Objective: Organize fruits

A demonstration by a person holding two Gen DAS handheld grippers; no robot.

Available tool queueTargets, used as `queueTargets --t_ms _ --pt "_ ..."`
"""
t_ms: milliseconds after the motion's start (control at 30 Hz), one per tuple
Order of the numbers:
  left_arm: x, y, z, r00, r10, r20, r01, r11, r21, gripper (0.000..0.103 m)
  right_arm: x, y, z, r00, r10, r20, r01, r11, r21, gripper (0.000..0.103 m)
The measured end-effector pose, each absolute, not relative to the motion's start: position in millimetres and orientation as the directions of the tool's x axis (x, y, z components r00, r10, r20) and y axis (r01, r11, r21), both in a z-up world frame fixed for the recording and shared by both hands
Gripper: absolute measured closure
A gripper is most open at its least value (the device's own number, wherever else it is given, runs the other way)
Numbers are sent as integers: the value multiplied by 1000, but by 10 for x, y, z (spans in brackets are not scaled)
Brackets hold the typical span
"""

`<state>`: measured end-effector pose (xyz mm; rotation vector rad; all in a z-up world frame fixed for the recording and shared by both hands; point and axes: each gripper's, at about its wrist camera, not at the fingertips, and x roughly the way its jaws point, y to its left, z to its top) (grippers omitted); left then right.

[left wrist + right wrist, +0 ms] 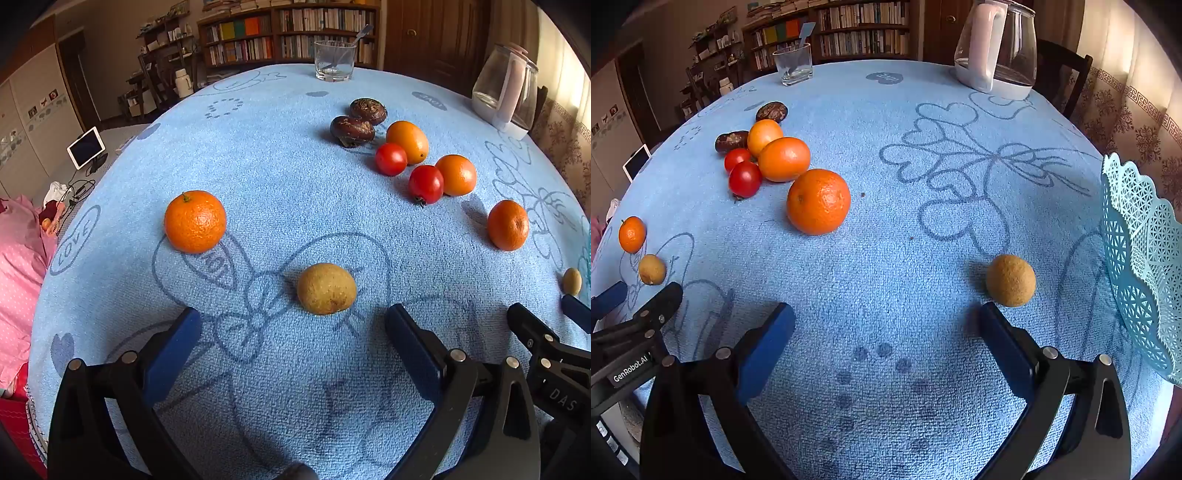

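Both claws hang spread wide above the counter, which is covered by a light blue terry cloth (295, 192) with drawn outlines, and neither grips anything. The left claw (293, 321) has a small round tan fruit (327, 288) just beyond its blue pads; a bright orange mandarin (195, 221) sits farther off to the left. The right claw (886, 314) has a second round tan fruit (1010, 280) near its right finger. A large round orange (818, 201) lies far left of it, and beyond that a cluster of two red cherry tomatoes (744, 178), two orange kumquat-like fruits (783, 158) and two dark brown chestnut-like pieces (771, 111). A pale turquoise lattice plastic basket (1137, 258) stands at the right edge.
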<state>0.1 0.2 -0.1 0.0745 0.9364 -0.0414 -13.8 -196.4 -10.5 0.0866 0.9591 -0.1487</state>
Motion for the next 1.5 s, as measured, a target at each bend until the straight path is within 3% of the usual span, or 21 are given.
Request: queueTargets --t_ms 1500 --pt "0 4 -3 590 -1 -807 68 997 48 5 -128 -1987 -108 563 -65 -824 138 990 16 2"
